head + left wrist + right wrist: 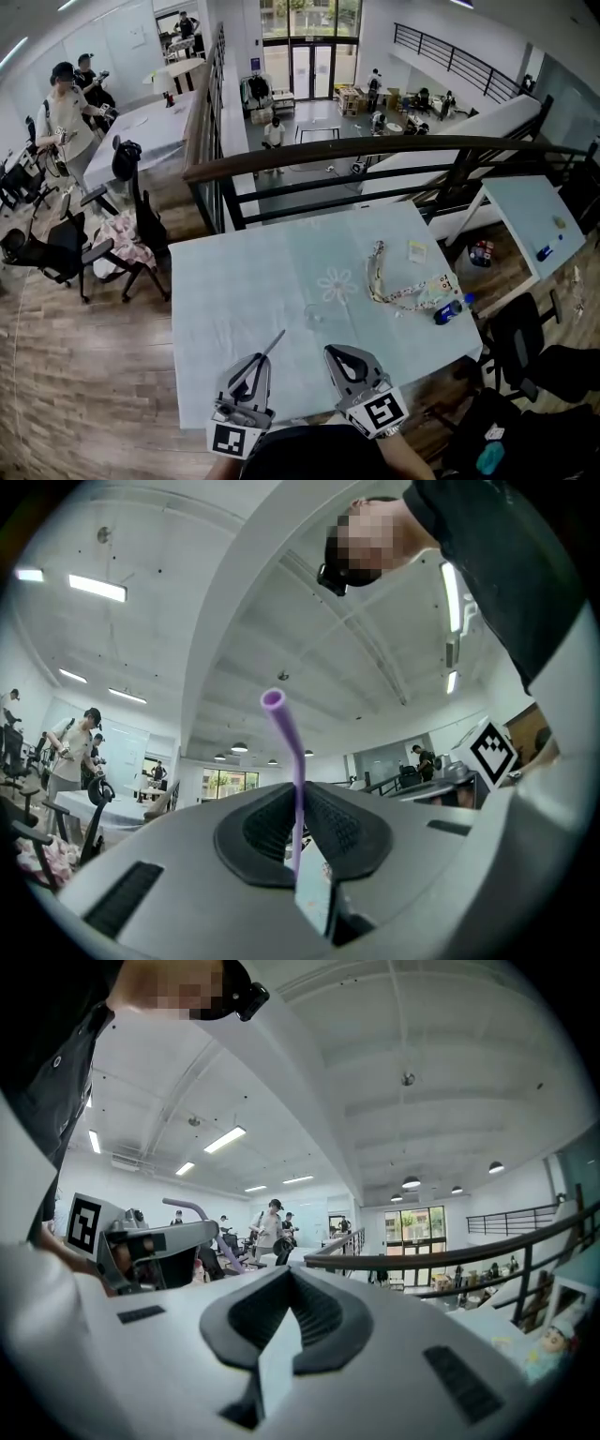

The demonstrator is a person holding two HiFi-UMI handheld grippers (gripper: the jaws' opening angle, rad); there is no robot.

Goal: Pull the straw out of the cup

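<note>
The purple straw (292, 761) is gripped between the clenched pads of the left claw (298, 803). Its bent top is seen above the claw tips, and its lower end runs down between them. In the head view the left claw (255, 367) is held over the near edge of the counter (234, 291), and the straw (273, 346) slants up and away from its tips, touching nothing else. A faint clear shape on the counter, ahead of both claws and well apart from the straw, may be the cup (312, 317); this cannot be told for certain. The right claw (286, 1283) is closed with nothing between its pads and is held just beside the left claw. The pulling step is judged complete, since the straw stands in no cup. What remains is likely a release: the straw would be brought down to a bare part of the counter and the left claw opened.
</note>
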